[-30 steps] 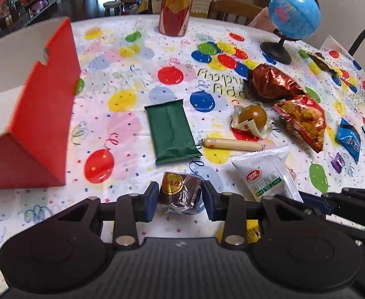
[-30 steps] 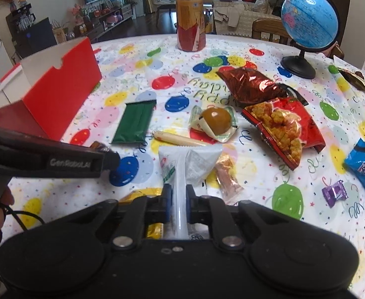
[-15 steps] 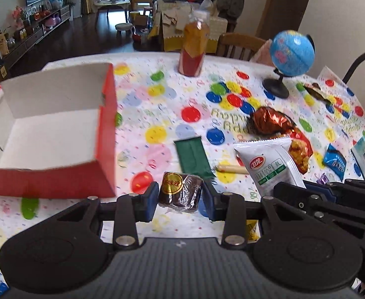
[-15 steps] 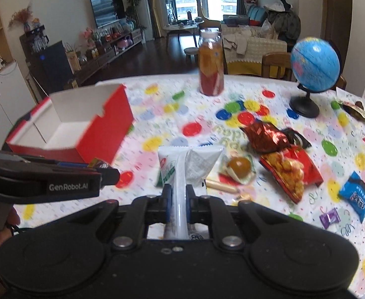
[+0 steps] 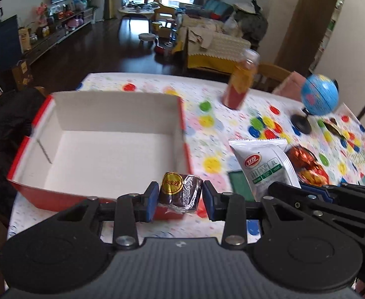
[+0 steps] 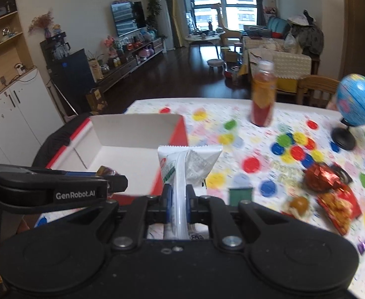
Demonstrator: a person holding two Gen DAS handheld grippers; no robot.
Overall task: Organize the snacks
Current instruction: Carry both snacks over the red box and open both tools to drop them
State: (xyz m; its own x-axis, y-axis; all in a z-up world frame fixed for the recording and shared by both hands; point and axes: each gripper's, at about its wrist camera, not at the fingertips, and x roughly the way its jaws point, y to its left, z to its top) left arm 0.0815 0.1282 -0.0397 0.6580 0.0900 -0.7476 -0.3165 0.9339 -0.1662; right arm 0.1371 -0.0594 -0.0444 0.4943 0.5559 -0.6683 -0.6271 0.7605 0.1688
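I judge the step in hand to be delivery of 2 snacks into the red box [image 5: 102, 149] on the bench [image 5: 207, 124]; I should bring each fully inside its walls before letting go, 1 at a time. My left hand-held gripper [image 5: 180, 196] clamps the brown wrapped cake [image 5: 180, 193], just short of the box's near wall. My right hand-held gripper [image 6: 178, 204] pinches the white packet [image 6: 187, 167] by its seam, beside the box's right wall.

The right gripper [image 6: 177, 203] is pinching a white snack packet [image 6: 188, 164] upright between its closed blue pads. To the left, the left gripper [image 6: 112, 183] is reaching over an open red box [image 6: 177, 130] with a white inside. A juice bottle [image 6: 262, 97] and a blue globe [image 6: 358, 103] are standing on the balloon-print tablecloth [image 6: 252, 139].
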